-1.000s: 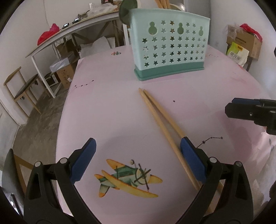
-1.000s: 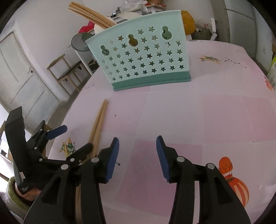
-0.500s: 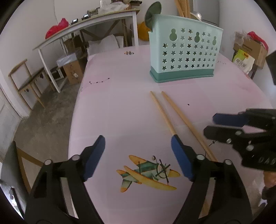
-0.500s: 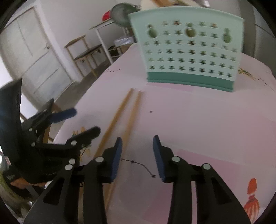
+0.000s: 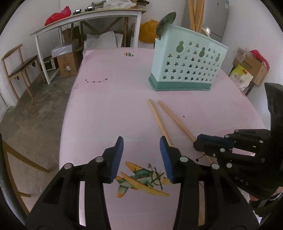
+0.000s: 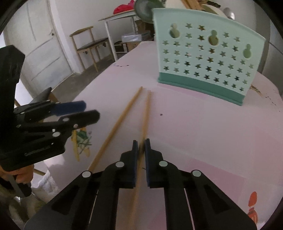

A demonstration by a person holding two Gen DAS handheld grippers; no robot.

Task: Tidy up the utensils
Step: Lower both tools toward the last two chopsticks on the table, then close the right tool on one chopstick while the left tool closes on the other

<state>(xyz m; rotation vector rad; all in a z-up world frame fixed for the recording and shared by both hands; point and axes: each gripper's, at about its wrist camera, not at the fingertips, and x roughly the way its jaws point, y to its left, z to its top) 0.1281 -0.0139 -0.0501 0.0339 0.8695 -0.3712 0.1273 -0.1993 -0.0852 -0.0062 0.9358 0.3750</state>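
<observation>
Two long wooden chopsticks lie side by side on the pink tablecloth, pointing at a mint-green utensil holder (image 5: pixel 187 67) (image 6: pixel 207 65) with star holes. My right gripper (image 6: pixel 141 144) has its jaws closed around the right chopstick (image 6: pixel 146 109); it also shows in the left wrist view (image 5: pixel 208 143). The left chopstick (image 6: pixel 120 122) (image 5: pixel 157 120) lies free. My left gripper (image 5: pixel 141 146) is open and empty over the cloth, just left of the chopsticks; it shows in the right wrist view (image 6: pixel 77 111).
The holder has more chopsticks (image 5: pixel 194 14) and a green ladle (image 5: pixel 166 21) standing in it. An airplane print (image 5: pixel 143 180) marks the cloth. A white table (image 5: pixel 84 19), a chair (image 5: pixel 19 67) and boxes (image 5: pixel 67 63) stand beyond the table's left edge.
My right gripper moved left onto the right chopstick and its jaws closed around it. My left gripper narrowed its jaws and drew back a little to the left.
</observation>
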